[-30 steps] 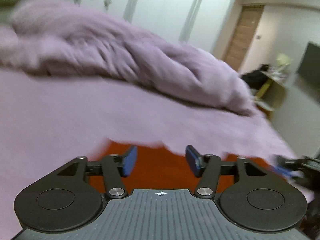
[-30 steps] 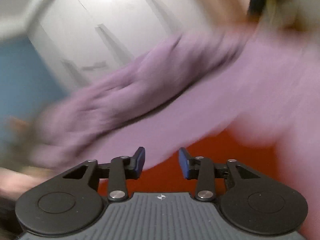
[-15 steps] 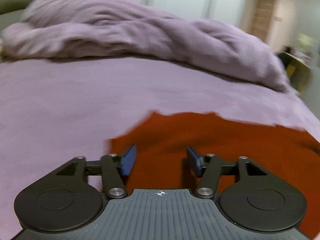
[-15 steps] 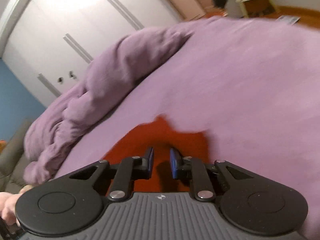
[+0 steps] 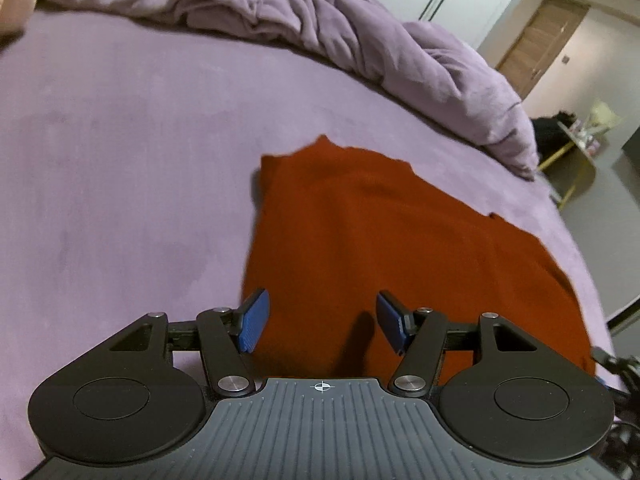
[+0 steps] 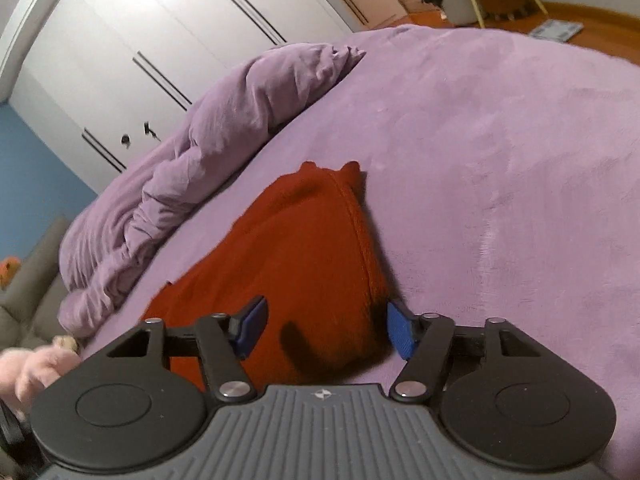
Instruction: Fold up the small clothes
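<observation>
The left gripper [image 5: 322,322] stands wide apart and empty, its blue pads [image 5: 253,322] spread at lower centre of the left wrist view, hovering over the near edge of the red garment [image 5: 384,248]. The right gripper [image 6: 324,332] is likewise wide and empty; its right pad [image 6: 401,334] sits just beside the garment's hemmed edge at lower centre of the right wrist view.

The red garment [image 6: 296,256] lies flat on the purple bed sheet [image 5: 120,160], filling centre to lower right of the left view. A layered edge toward its right side suggests one fold may already be in place.

Both grippers are positioned at opposite ends of the same near edge, probably so each can pinch a corner and carry the edge over evenly. The bunched purple duvet [image 5: 320,28] occupies the upper frame, well apart from the garment, leaving room for the fold.
</observation>
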